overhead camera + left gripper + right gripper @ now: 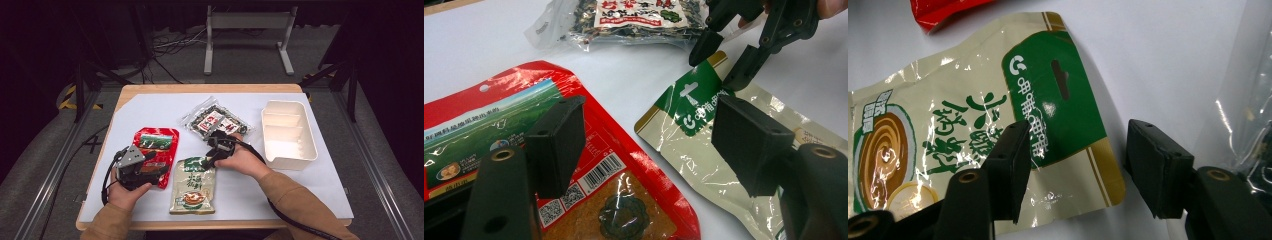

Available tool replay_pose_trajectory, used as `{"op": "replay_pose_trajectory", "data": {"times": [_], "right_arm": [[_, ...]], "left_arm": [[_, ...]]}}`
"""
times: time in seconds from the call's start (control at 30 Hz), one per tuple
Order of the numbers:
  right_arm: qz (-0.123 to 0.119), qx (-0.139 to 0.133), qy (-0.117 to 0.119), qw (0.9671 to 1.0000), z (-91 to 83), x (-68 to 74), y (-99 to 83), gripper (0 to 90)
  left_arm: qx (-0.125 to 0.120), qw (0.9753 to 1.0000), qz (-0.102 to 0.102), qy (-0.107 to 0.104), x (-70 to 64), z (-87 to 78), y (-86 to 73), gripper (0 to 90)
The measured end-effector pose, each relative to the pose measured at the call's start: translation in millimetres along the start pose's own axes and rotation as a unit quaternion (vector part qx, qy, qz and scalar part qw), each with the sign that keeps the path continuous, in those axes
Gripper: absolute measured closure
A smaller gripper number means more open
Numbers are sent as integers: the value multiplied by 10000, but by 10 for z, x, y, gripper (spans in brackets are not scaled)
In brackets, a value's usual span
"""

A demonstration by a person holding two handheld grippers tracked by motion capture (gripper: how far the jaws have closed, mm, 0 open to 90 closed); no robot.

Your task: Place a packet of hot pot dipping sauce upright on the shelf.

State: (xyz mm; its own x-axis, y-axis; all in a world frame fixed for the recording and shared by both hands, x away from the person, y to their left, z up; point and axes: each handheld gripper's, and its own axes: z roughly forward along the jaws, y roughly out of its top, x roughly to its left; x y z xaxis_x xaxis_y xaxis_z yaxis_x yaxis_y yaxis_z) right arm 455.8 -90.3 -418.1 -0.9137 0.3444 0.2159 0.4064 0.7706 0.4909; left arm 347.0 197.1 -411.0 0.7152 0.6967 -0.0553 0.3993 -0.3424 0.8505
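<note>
Hovering over the top edge of the green and cream packet [193,186], the right gripper [206,163] points down and to the left in the high view, with the person's right hand [239,161] wrapped around it. In the right gripper view its jaws stand apart, one over the packet's green header near the hanging slot and the other just past the packet's corner above the white table cover [1158,60]; nothing is held between them, and whether the tips touch the packet cannot be told.

The packet lies flat near the front middle of the table [210,89], its top end towards the far side. To its left lies a red packet [156,150], the two edges close together but with a strip of white showing between them in the left gripper view.

The left gripper [161,170] rests low over the near end of the red packet, held by the left hand [126,190]. In its own view the jaws are wide apart, one above the red packet's barcode area and the other above the green header of the cream packet, gripping nothing.

Beyond the right gripper lies a clear bag of dark snacks [216,121] with a red and white label. A white tray with compartments [289,132] sits at the right side of the table, well apart from the packets.
</note>
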Motion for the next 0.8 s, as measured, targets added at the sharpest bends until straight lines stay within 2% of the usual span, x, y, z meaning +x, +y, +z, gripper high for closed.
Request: {"op": "replay_pose_trajectory", "data": {"times": [0.37, 0.6, 0.8], "right_arm": [[-195, 169, 118, 9996, 30, 22, 22, 473], [-320, 69, 195, 9993, -50, 76, 42, 499], [-359, 39, 378, 9986, -119, 147, 49, 540]], "left_arm": [[12, 10000, -3, -6, -1, -2, -1, 302], [13, 10000, -6, -5, -2, -2, -1, 301], [28, 10000, 4, -9, -3, 4, 1, 301]]}}
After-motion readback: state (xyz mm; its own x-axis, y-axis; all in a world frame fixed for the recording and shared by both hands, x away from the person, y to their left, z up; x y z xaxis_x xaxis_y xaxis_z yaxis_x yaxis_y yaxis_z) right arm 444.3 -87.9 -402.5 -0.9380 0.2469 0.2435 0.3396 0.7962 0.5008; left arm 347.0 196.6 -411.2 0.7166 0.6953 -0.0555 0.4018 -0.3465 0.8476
